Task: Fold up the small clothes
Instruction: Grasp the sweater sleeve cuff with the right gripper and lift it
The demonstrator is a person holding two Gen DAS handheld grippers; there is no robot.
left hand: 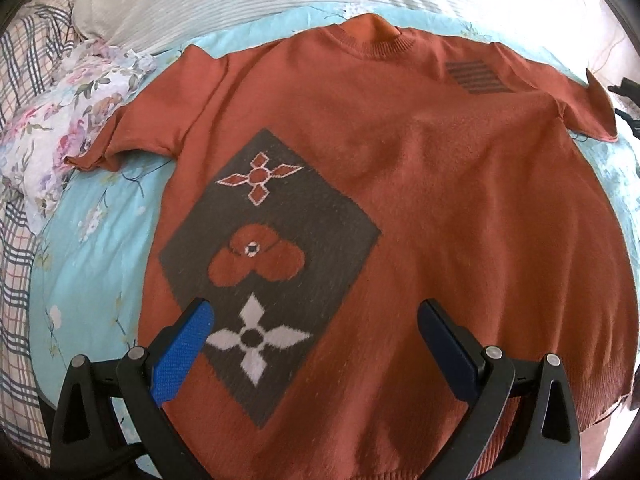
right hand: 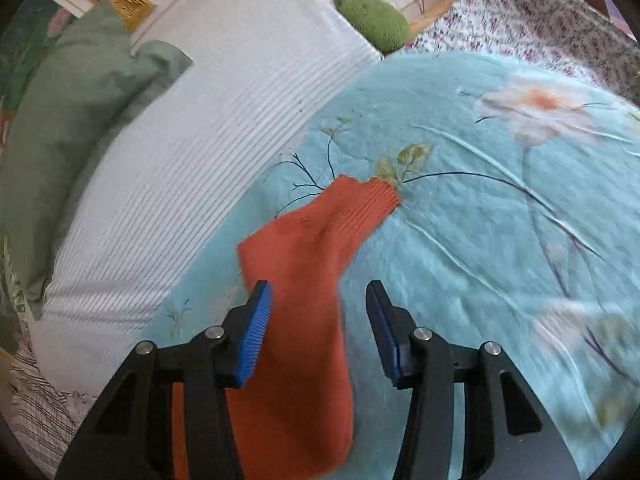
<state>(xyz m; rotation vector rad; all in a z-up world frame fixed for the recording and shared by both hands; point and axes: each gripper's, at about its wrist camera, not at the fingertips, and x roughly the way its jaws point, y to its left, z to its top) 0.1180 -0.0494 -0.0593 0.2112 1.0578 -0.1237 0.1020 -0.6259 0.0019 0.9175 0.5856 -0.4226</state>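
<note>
An orange knitted sweater (left hand: pixel 420 180) lies front up and spread flat on the light blue bedspread (left hand: pixel 92 260), collar at the far side. A grey panel with flower motifs (left hand: pixel 280 240) covers its lower left. My left gripper (left hand: pixel 314 312) hovers open over the lower body of the sweater, with nothing between its blue pads. In the right wrist view one orange sleeve (right hand: pixel 304 248) runs away from me to its ribbed cuff (right hand: pixel 380 200). My right gripper (right hand: pixel 318 288) straddles this sleeve, its jaws partly apart. The left pad (right hand: pixel 258 320) is at the sleeve's edge and the right pad (right hand: pixel 380 328) stands clear of it.
A white ribbed pillow (right hand: pixel 200 140) lies beyond the sweater, with a green pillow (right hand: pixel 72 120) and a green plush toy (right hand: pixel 376 20) near it. A crumpled floral cloth (left hand: pixel 60 120) and a plaid blanket (left hand: pixel 16 240) lie left of the sweater. Bare bedspread (right hand: pixel 480 220) stretches right of the sleeve.
</note>
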